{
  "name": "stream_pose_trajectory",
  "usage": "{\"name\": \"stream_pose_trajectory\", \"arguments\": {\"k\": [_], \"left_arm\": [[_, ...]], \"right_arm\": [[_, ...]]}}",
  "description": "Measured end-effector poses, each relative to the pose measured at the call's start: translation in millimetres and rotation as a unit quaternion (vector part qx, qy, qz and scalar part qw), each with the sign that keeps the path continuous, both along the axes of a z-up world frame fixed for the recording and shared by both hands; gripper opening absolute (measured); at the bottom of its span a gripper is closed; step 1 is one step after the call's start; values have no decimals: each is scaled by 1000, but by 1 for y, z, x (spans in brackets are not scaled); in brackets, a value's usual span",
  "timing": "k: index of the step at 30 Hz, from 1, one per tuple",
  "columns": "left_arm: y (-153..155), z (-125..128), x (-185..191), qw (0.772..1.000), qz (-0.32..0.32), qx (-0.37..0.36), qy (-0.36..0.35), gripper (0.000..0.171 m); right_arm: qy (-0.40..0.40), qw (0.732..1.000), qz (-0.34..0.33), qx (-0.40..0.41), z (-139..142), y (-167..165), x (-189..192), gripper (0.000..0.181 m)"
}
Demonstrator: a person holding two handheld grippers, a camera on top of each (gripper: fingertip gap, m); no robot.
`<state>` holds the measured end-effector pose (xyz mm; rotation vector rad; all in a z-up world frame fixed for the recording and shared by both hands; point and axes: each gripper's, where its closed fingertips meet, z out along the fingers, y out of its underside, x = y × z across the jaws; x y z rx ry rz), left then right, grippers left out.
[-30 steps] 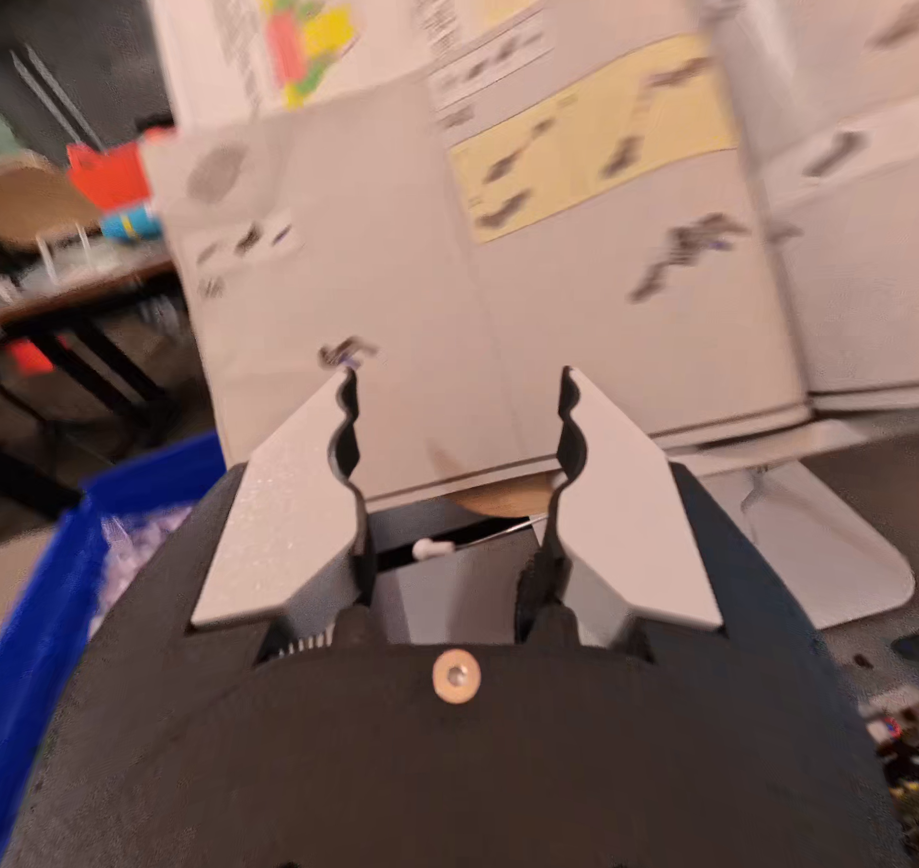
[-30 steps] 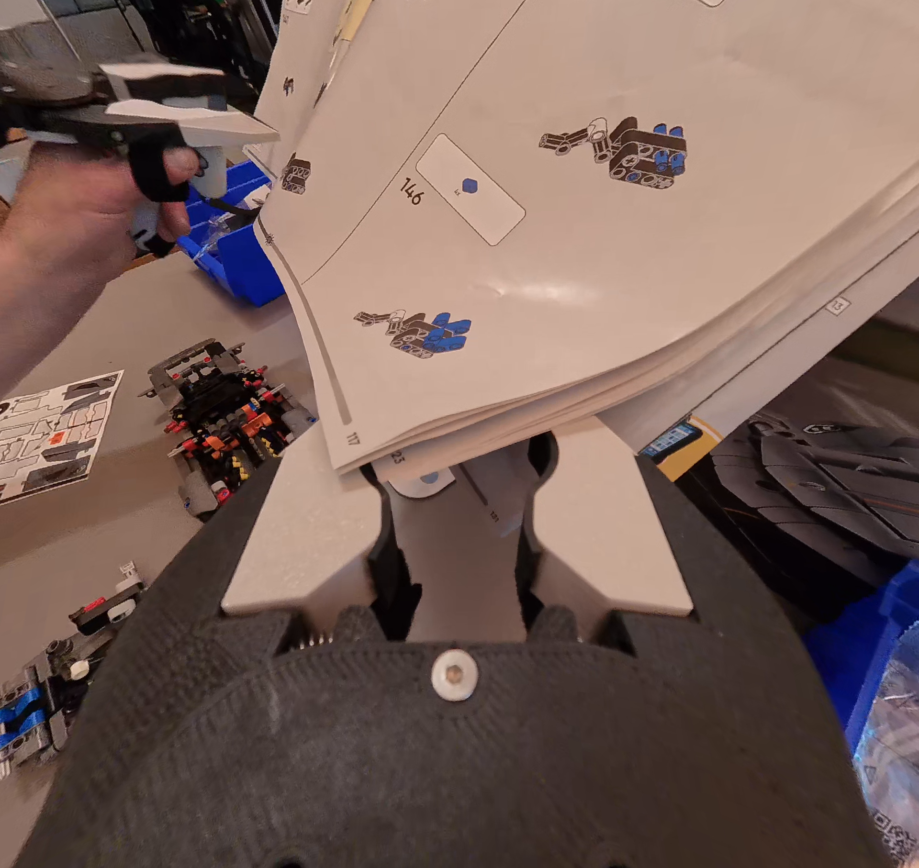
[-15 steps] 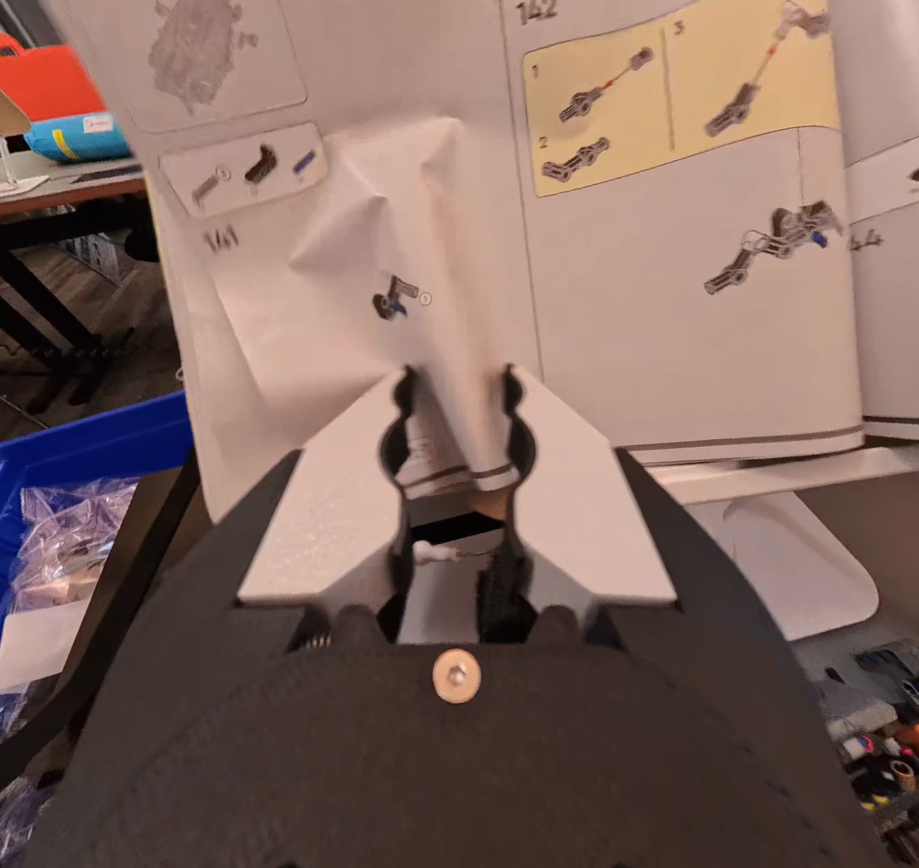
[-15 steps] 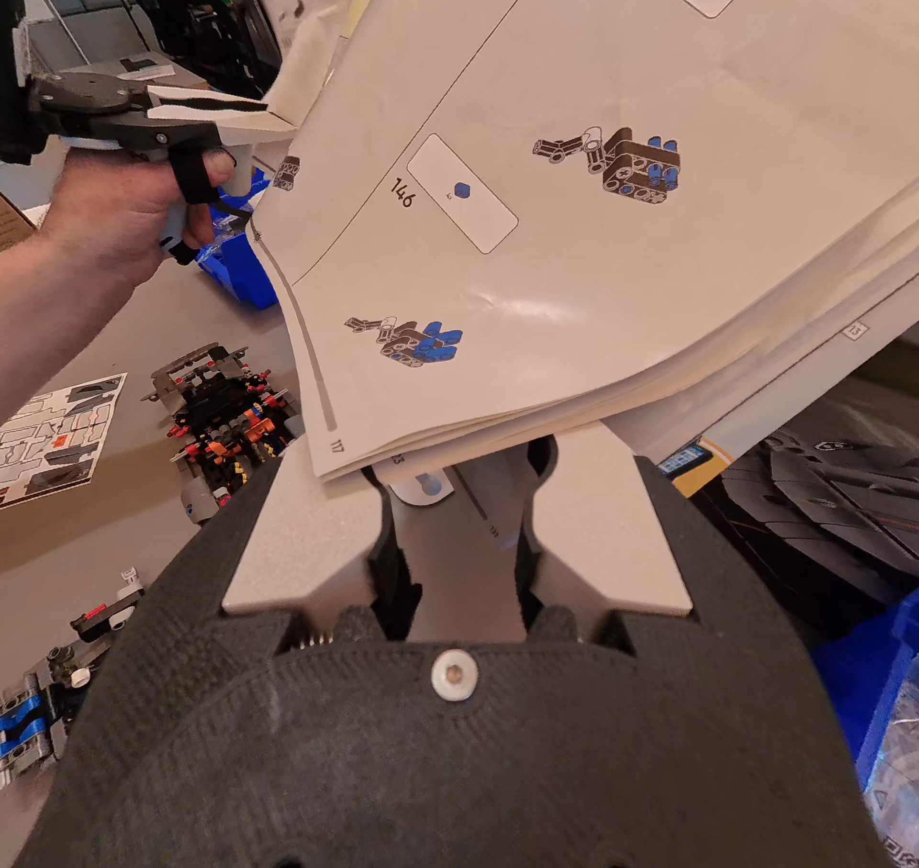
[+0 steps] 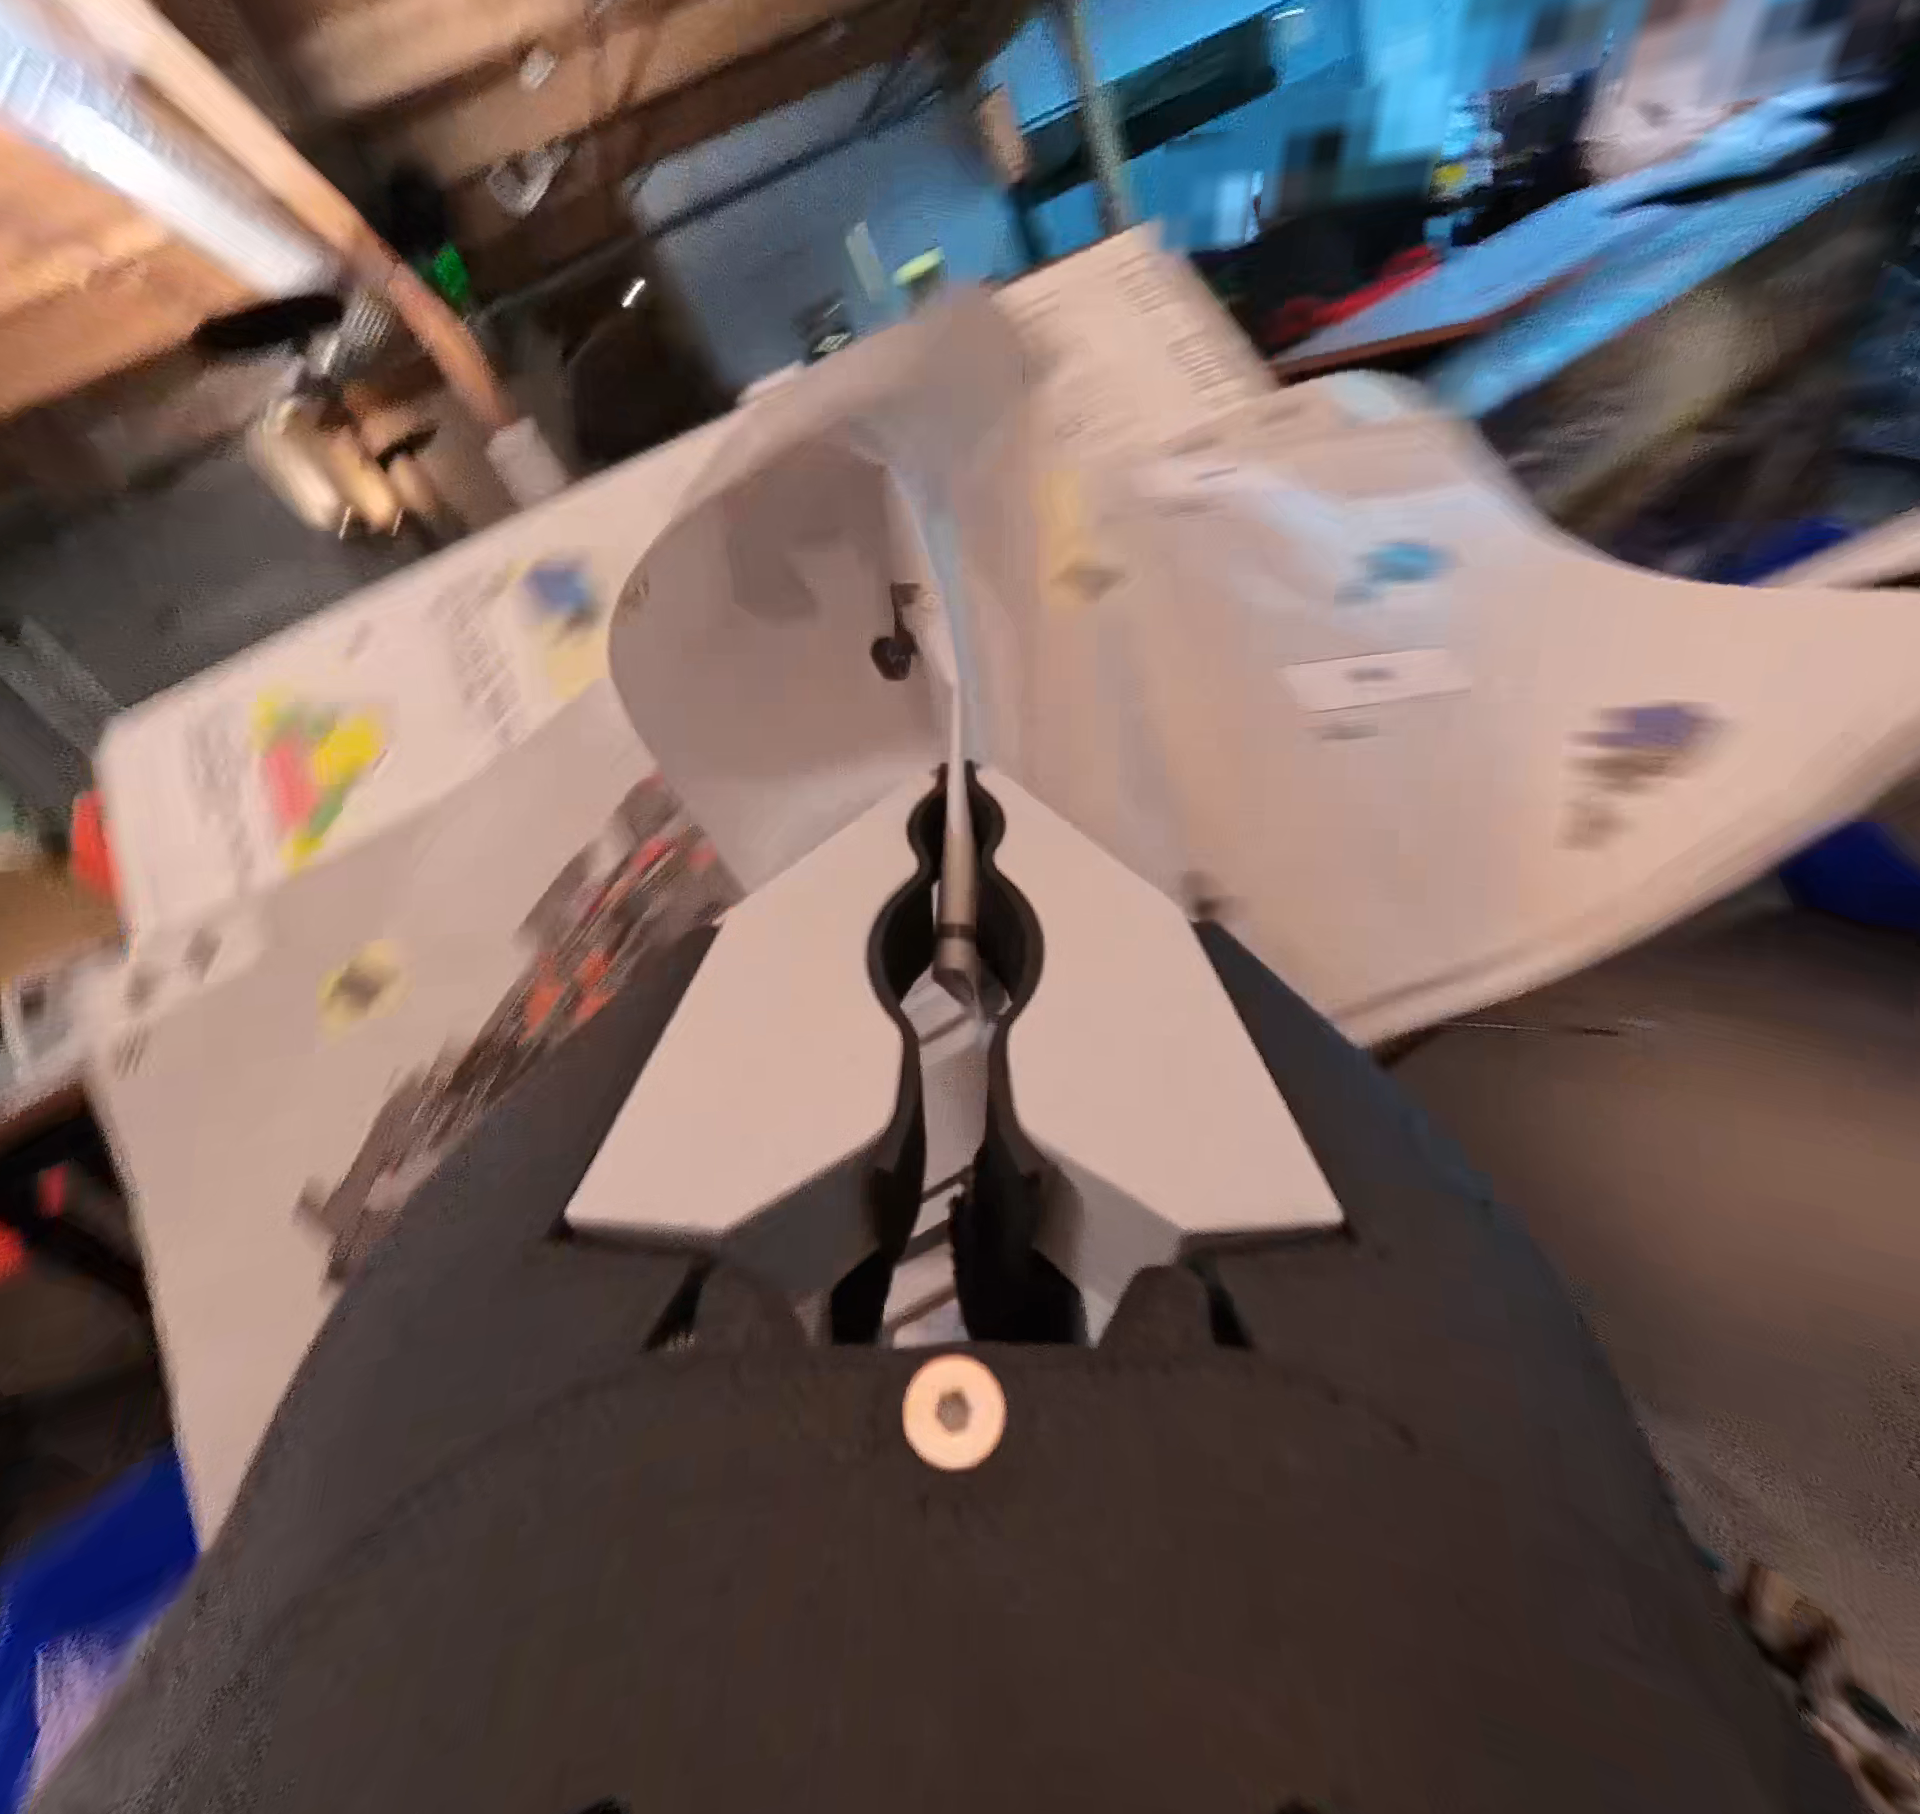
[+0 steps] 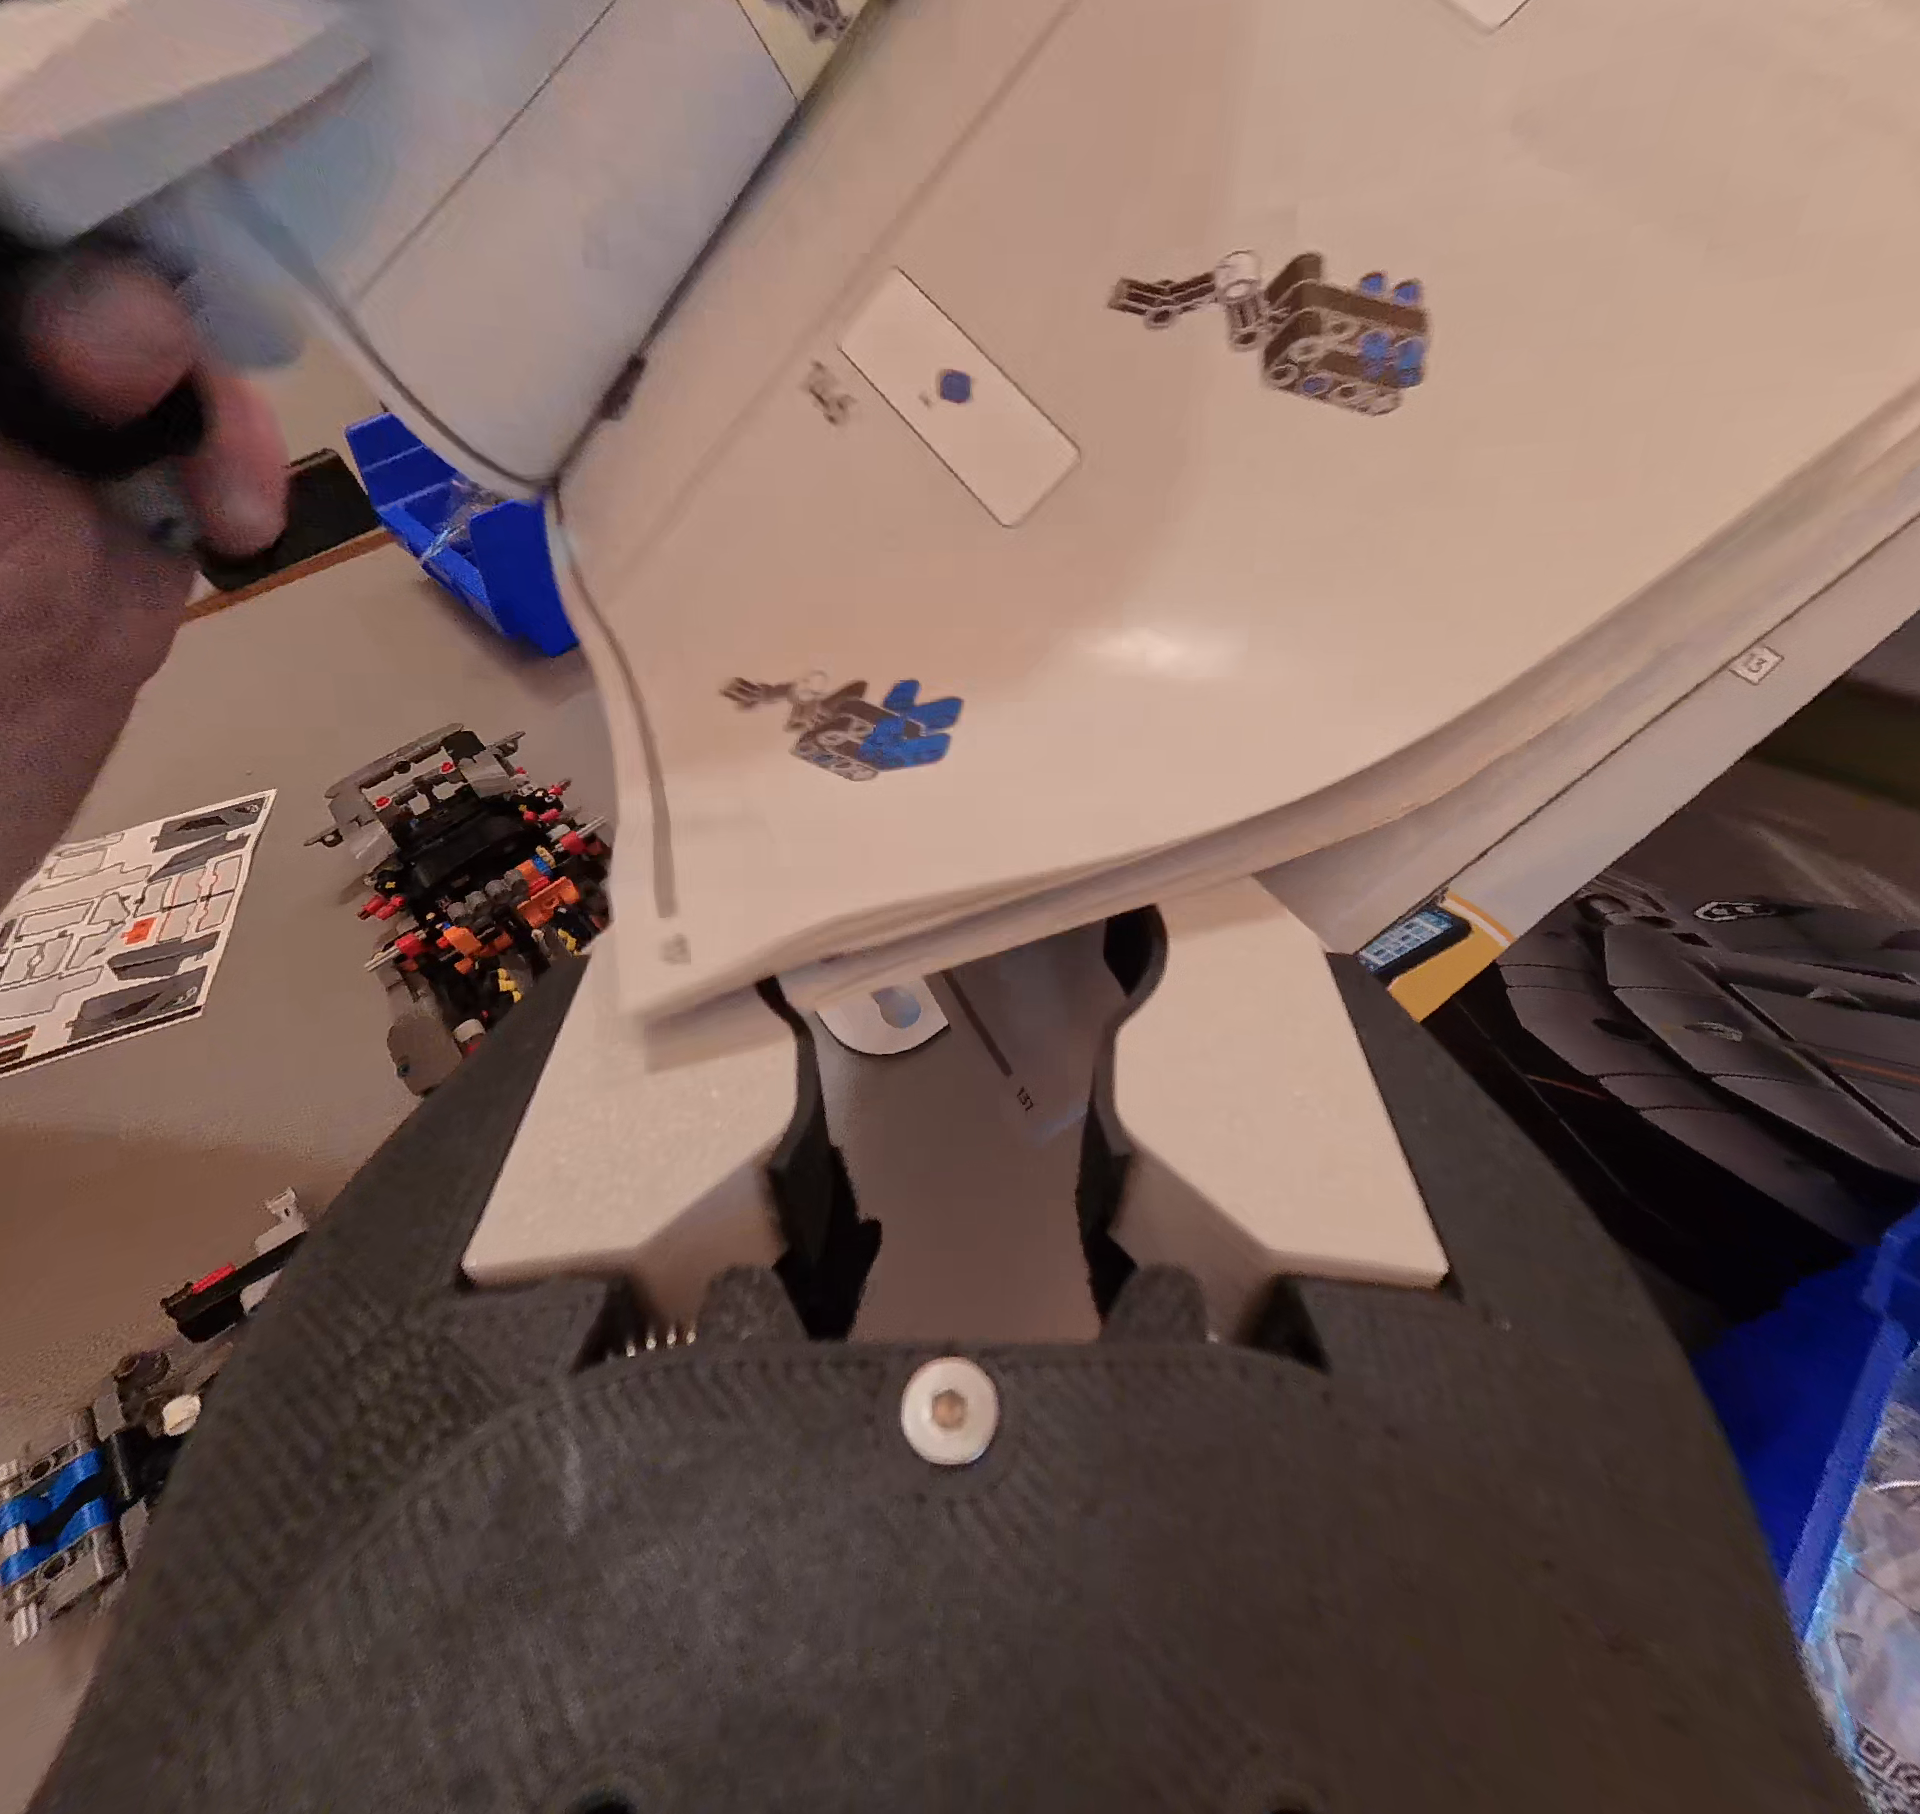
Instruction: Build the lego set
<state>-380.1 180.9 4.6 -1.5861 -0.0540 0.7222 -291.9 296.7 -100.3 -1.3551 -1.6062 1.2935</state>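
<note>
Left claw [image 5: 954,788] clenched on one manual page [image 5: 831,611], lifted edge-on. Right claw [image 6: 956,964] parted beneath the instruction booklet [image 6: 1195,569], gripping nothing.

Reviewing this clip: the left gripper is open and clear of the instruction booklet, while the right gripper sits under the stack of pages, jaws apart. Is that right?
Not quite. The left gripper is shut on a page of the instruction booklet, pinched edge-on between its fingers, as the left wrist view shows. The rest holds: the right gripper sits under the stack of pages, jaws apart.

One instruction booklet [image 6: 1195,569], one sticker sheet [image 6: 125,923], two blue bins [image 6: 488,538].
</note>
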Motion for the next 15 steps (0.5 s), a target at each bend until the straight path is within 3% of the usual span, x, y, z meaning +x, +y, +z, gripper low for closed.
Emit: {"name": "stream_pose_trajectory", "arguments": {"k": [1,2,4,5,7,8,10,12,15], "left_arm": [[16,1,43,997,-47,-20,58,2],[28,-7,87,985,-91,-56,135,14],[26,-35,159,932,-144,-103,315,17],[16,-45,184,909,-170,-97,368,17],[-15,-54,206,897,-197,-79,388,10],[-31,-45,200,901,-182,-55,389,9],[-55,-18,162,931,-135,-16,337,8],[-70,7,99,963,-66,11,262,10],[-59,0,6,992,-1,-15,123,22]], "right_arm": [[1,1000,0,-2,0,0,0,53],[1,1000,1,-4,0,-1,0,53],[2,1000,3,-5,1,-1,0,53],[2,1000,4,-3,1,-2,0,53],[2,1000,6,-3,0,-2,2,53],[3,1000,7,-4,0,-1,2,53],[3,1000,7,-8,-2,0,3,53],[6,1000,7,-15,-1,-1,3,53],[6,1000,4,-14,-1,-3,2,53]]}}
